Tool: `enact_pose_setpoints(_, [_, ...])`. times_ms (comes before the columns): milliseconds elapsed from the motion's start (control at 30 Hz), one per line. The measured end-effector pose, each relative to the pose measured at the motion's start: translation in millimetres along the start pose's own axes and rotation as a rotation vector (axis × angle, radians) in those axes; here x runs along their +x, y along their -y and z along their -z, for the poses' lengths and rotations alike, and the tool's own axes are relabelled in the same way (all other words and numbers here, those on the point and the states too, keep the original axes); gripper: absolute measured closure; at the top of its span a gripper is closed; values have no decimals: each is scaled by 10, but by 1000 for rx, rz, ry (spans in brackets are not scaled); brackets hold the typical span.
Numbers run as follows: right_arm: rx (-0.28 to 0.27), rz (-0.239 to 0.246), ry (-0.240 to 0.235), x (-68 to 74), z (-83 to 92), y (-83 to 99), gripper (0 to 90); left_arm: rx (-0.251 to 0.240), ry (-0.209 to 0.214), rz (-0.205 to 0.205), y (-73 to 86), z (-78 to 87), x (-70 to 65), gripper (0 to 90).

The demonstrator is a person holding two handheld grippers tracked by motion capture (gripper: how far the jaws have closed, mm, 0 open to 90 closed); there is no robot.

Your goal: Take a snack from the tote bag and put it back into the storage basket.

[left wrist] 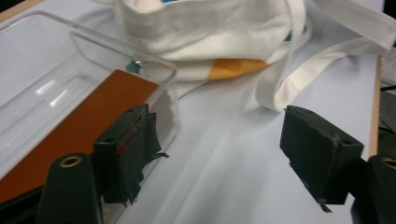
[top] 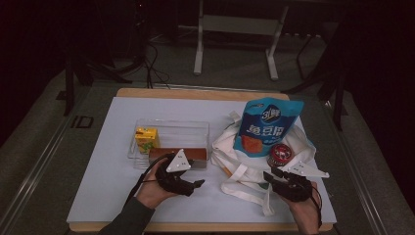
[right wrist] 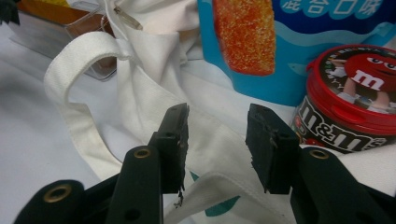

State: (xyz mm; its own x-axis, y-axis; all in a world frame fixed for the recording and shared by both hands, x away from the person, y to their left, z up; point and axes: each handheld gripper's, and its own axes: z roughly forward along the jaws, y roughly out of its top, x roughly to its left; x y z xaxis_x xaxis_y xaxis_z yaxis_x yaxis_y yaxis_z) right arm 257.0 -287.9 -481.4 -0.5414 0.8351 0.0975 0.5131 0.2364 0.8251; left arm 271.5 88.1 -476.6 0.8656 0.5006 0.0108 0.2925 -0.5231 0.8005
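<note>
Nearest the person, the left gripper (top: 188,182) hovers over bare table (top: 112,196) just in front of the clear tray (top: 171,128), jaws spread wide with nothing between them. The right gripper (top: 272,176) sits at the near edge of the white tote bag (top: 235,161); its jaws stand apart over the cloth without pinching it. In the high view both are dark lumps, and the jaws are hard to make out there.

The bag lies flat and crumpled, its straps (right wrist: 74,88) trailing toward the person. Its opening is hidden under what lies on it, so I cannot tell which way it faces. A teal and orange print (left wrist: 238,67) peeks from a fold; what it shows is unreadable.

On the bag, a little beyond the right gripper, lies a candy tub (right wrist: 348,105) with a red lid, tipped so the lid faces the person. Behind it leans a blue snack pouch (top: 266,125), long axis running away from the person, its lower edge covered by the tub.

In the tray, a brown bar (left wrist: 88,116) lies along the near wall, partly behind the left hand. A yellow carton (top: 146,139) stands at the left end.
</note>
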Motion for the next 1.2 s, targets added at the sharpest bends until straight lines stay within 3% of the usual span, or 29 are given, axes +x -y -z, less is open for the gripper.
enact_pose_setpoints(300, [12,11,3,8,15,-14,525,35,4,5,129,-202,-29,362])
enact_pose_setpoints(500, [9,1,6,8,22,-18,505,22,6,16,219,-315,-22,397])
enact_pose_setpoints(733, [20,-19,30,-1,34,-18,547,33,12,4,293,-425,-9,403])
enact_pose_setpoints(1033, [3,22,50,24,69,-137,555,55,15,-8,335,-591,-65,397])
enact_pose_setpoints(1200, [-12,-3,60,-60,76,-184,541,52,11,-2,338,-592,-58,398])
